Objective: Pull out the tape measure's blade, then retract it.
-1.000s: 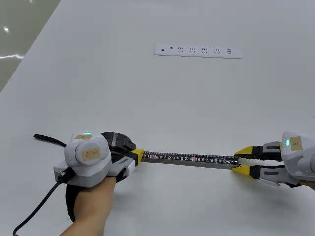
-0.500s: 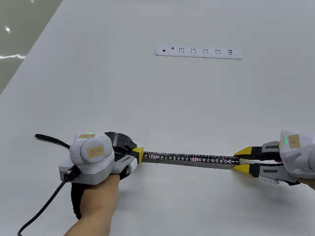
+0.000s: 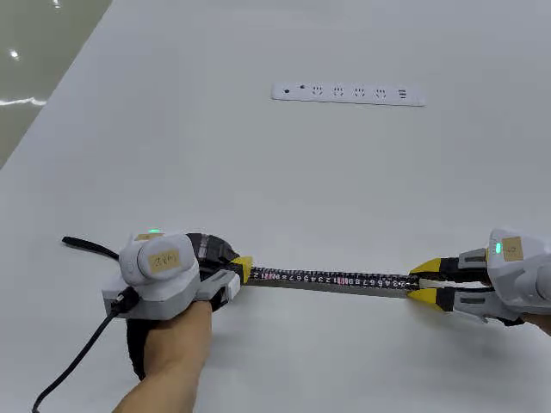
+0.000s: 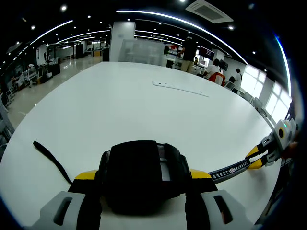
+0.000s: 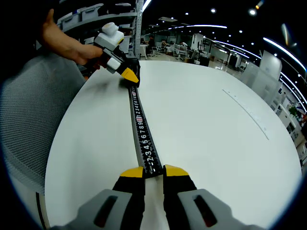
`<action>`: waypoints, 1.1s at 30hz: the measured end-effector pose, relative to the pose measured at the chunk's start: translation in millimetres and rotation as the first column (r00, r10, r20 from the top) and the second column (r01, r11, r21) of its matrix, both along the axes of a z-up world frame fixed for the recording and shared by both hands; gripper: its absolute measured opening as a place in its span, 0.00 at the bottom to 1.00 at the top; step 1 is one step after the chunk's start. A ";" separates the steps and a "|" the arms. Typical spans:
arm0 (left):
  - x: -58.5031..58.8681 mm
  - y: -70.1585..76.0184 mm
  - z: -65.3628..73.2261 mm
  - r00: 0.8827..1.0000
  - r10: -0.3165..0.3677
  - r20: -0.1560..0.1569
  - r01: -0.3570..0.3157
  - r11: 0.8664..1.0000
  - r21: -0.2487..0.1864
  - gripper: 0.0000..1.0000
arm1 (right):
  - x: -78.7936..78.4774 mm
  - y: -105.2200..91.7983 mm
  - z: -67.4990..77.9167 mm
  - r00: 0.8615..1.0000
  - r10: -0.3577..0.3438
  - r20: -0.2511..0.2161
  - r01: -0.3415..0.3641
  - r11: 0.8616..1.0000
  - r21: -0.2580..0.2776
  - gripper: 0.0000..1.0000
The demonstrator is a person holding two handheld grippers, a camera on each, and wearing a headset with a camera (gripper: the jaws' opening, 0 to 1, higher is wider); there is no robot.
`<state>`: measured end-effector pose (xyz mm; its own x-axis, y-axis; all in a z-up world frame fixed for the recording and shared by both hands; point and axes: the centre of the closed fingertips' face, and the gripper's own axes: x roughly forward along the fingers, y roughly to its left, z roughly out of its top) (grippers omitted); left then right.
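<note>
Holding, item one: your left claw (image 3: 234,280) is clamped on the black tape measure (image 4: 141,175), with a yellow jaw tip on each side of its body. The body sits on the white tabletop (image 3: 258,172).

Item two: blade (image 3: 331,280), dark with white numerals, drawn out of the tape measure. It stretches low along the tabletop, straight from the tape measure to your right claw (image 5: 153,171).

Item three: your right claw pinches the blade's free end between its yellow tips, jaws nearly together.

Item four: black strap (image 3: 86,246), trailing from the tape measure across the tabletop on the side away from the blade.

Item five: white power strip (image 3: 349,93), at the far side of the tabletop, well apart from both claws.

Item six: black cable (image 3: 73,370), running from your left claw's housing back toward you.
</note>
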<state>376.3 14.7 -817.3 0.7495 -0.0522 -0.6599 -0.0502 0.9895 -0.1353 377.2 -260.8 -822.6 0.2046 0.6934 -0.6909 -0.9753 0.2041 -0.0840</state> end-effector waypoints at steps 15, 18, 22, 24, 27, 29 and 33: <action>-1.3 1.7 -0.7 1.000 -0.004 -0.006 0.004 1.000 0.002 0.66 | -0.5 1.9 -0.4 1.000 -0.010 0.004 0.010 1.000 0.001 0.11; -1.3 1.4 -0.8 1.000 -0.006 -0.010 0.006 1.000 -0.002 0.66 | -0.7 1.9 -1.0 1.000 -0.006 0.004 0.006 1.000 0.002 0.11; -1.3 1.3 -1.3 1.000 -0.011 -0.014 0.011 1.000 -0.006 0.65 | -0.4 2.2 -1.7 1.000 -0.005 0.005 0.005 1.000 0.000 0.11; -1.3 1.3 -1.5 1.000 -0.011 -0.014 0.011 1.000 -0.007 0.65 | -0.5 2.4 -1.1 1.000 -0.007 0.004 0.007 1.000 0.002 0.11; -1.2 1.5 -1.6 1.000 -0.012 -0.016 0.012 1.000 -0.008 0.65 | -0.1 3.5 0.1 1.000 -0.008 0.004 0.008 1.000 0.005 0.11; -1.1 1.5 -1.6 1.000 -0.012 -0.019 0.011 1.000 -0.008 0.65 | 0.0 4.4 0.1 1.000 -0.006 0.006 0.006 1.000 0.004 0.11; -1.6 1.6 -1.6 1.000 -0.016 -0.024 0.016 1.000 -0.011 0.65 | 0.4 6.2 -0.2 1.000 -0.004 0.005 0.004 1.000 0.006 0.11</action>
<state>374.7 16.3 -818.9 0.7327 -0.0715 -0.6768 -0.0377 0.9887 -0.1452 377.6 -254.6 -822.8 0.2111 0.6966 -0.6857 -0.9740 0.2089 -0.0876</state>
